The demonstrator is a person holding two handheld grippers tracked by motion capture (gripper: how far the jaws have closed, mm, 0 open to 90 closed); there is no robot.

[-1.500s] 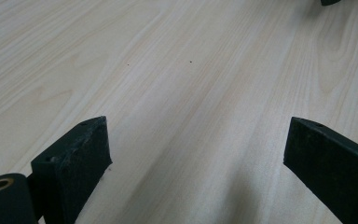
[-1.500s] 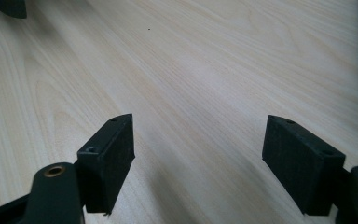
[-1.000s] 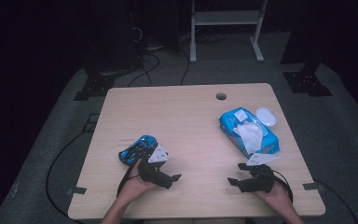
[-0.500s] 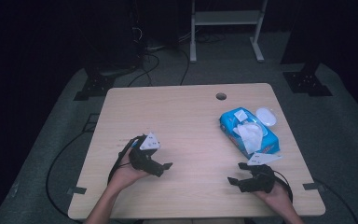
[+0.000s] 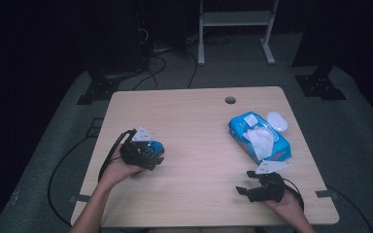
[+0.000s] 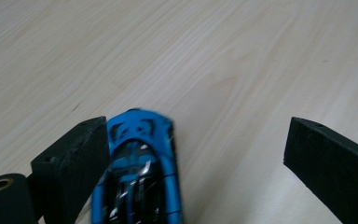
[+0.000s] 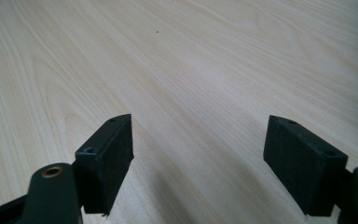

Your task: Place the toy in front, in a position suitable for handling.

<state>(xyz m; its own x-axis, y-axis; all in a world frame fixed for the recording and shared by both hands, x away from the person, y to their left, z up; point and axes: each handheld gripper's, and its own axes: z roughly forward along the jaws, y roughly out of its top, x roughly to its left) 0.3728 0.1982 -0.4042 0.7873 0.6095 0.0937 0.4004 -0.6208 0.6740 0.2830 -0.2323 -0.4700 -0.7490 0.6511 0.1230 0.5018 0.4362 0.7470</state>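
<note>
The left gripper (image 5: 143, 154) sits over the small glossy blue toy car (image 6: 137, 172) at about eight o'clock on the pale wooden surface (image 5: 194, 126). Its jaws are spread wide around the car, one pad touching its side, the other well apart, so nothing is grasped yet. Closing and lifting are left, I reckon. The right gripper (image 5: 252, 187) rests near five o'clock, spread and empty.

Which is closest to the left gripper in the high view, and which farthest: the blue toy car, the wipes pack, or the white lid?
1. Blue toy car: right at the left gripper, between its open jaws.
2. Wipes pack: across the table, right side.
3. White lid: just beyond the pack, nearest the right edge.
</note>
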